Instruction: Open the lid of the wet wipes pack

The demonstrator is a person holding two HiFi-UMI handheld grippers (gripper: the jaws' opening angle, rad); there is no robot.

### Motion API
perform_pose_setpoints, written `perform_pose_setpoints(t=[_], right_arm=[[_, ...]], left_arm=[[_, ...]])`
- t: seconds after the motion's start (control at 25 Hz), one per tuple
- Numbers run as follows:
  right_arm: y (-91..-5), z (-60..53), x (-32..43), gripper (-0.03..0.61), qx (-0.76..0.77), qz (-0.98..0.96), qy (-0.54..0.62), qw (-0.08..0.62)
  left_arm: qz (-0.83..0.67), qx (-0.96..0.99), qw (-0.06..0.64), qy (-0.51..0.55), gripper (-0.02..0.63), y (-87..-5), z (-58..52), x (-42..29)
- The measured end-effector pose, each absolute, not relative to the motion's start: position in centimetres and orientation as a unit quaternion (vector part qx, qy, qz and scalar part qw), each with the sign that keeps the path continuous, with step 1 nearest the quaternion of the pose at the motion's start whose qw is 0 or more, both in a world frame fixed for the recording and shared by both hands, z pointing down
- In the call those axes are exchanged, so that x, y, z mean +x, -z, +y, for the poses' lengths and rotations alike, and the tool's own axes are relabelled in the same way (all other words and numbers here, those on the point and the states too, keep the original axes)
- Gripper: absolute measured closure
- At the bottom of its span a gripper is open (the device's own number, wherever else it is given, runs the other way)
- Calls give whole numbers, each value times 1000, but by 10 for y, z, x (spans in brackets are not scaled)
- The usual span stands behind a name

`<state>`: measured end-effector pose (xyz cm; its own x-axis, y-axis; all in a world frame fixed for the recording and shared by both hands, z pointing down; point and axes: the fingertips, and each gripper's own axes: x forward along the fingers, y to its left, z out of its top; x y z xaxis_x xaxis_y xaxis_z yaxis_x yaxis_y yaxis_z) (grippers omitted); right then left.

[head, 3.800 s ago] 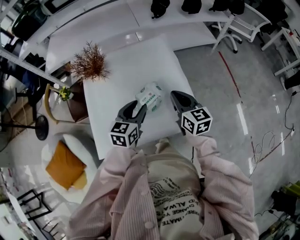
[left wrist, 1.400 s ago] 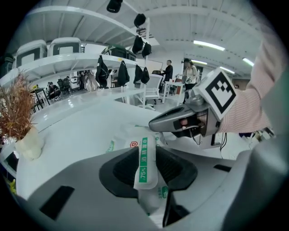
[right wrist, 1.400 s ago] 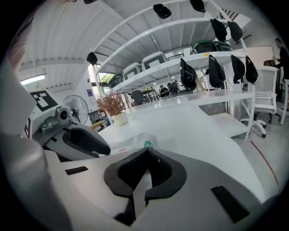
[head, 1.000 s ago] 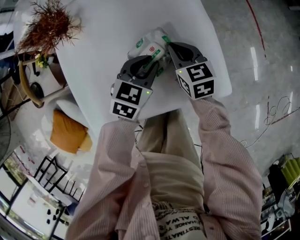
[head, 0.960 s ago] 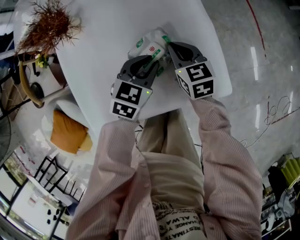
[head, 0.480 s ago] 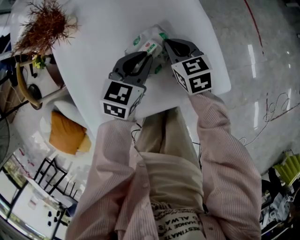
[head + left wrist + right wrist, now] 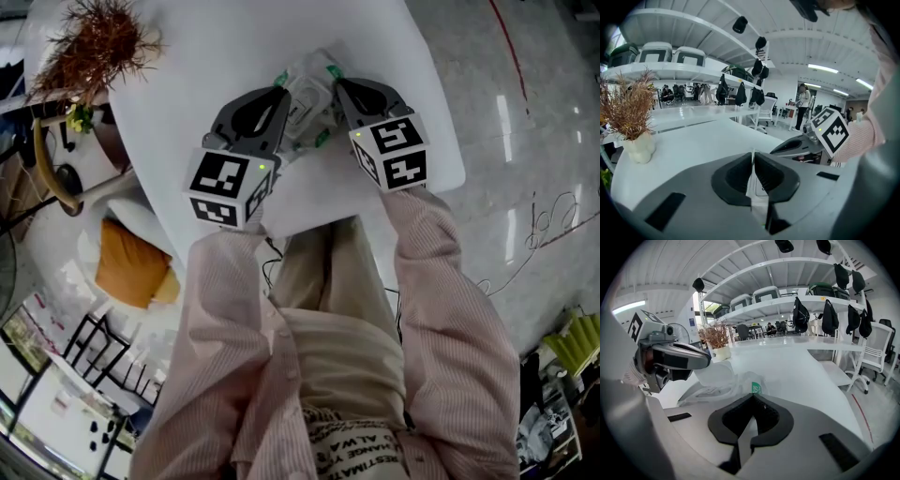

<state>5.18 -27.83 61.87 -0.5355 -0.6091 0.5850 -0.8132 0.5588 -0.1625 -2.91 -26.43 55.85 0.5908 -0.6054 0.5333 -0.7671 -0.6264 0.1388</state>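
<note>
**Head view and both gripper views.** The pack (image 7: 307,86) is lying near the table's (image 7: 206,47) 6 o'clock edge, between the two grippers. The left gripper (image 7: 278,94) is meeting it from 8 o'clock, the right gripper (image 7: 338,86) from 4 o'clock.

In the left gripper view the jaws are pressing together on a thin white flap (image 7: 755,186), judged to be the lid. In the right gripper view the jaws are also closing to a slit at the pack's green-labelled corner (image 7: 755,388), apparently pinching its film.

**Risks.**
- The flap is sitting thin and shallow between the left jaws, so a quick pull may be slipping it free or tearing it.
- If the right pinch is catching only loose film, the whole pack may be lifting or sliding toward 8 o'clock instead of the lid peeling.
</note>
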Motion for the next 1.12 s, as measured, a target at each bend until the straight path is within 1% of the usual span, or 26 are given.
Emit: perform_pose_setpoints(t=[0.36, 1.12], right_arm=[[-618, -278, 52, 580, 421, -850, -208, 237], [-617, -278, 52, 580, 426, -851, -198, 237]], left_arm=[[-429, 858, 175, -223, 600, -566, -286, -51], [-450, 841, 202, -221, 592, -594, -304, -68]])
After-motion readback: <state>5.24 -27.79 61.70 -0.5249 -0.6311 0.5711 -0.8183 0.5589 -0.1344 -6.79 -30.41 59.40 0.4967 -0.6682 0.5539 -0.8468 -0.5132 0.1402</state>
